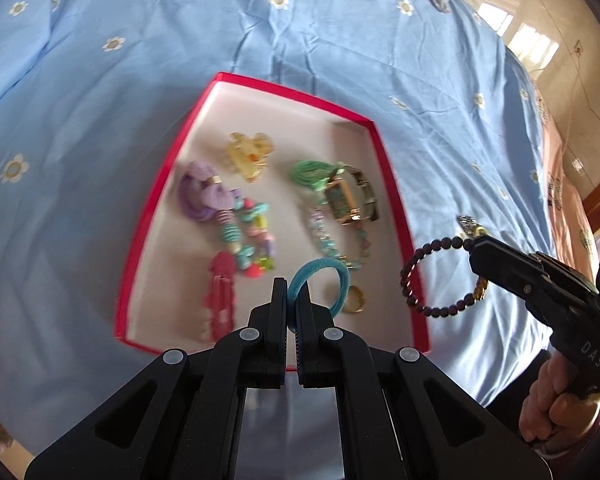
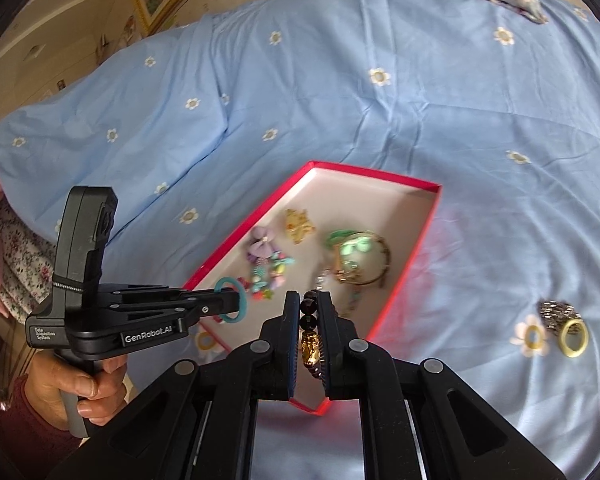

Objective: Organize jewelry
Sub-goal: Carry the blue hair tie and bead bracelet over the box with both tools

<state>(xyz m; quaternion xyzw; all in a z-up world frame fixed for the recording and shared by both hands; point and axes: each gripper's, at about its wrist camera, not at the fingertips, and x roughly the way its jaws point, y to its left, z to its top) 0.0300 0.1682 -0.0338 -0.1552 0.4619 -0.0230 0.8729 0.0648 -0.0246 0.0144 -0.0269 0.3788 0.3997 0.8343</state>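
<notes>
Carrying one piece in each claw, the person is bringing both toward the red box [image 1: 396,216] lying on the blue bedspread [image 1: 100,100]

Left claw [image 1: 289,292]: clenched on a teal hair tie [image 1: 342,280], pinching it at one side of the loop; the rest of the loop is hanging free above the near end of the box. Judgement: very light, soft and stretchy, so it is gripping well and nothing in it can break; any point on the loop is serving as a hold, and on release it may cling to a pad rather than drop cleanly

Right claw [image 2: 309,300]: clenched on a dark bead bracelet [image 1: 416,268], the pads squeezing it at the gold charm [image 2: 310,350] and the beads next to it. In the left view the ring of beads is hanging outside the right wall of the box, not yet over the tray. Judgement: heavier than the tie, with hard round beads that are likely slippery and free to roll on their cord; holding across the bigger charm is looking like the safer spot, since a single bead could squirt out

Already lying in the box: a yellow hair claw [image 1: 250,154], a purple flower tie [image 1: 204,196], a colourful bead string [image 1: 252,236], a red clip [image 1: 220,296], a gold watch [image 1: 346,198], a gold ring [image 1: 354,300]

Resting on the bedspread, well apart from the box: a yellow ring [image 2: 574,338] touching a metal link band [image 2: 558,314]
</notes>
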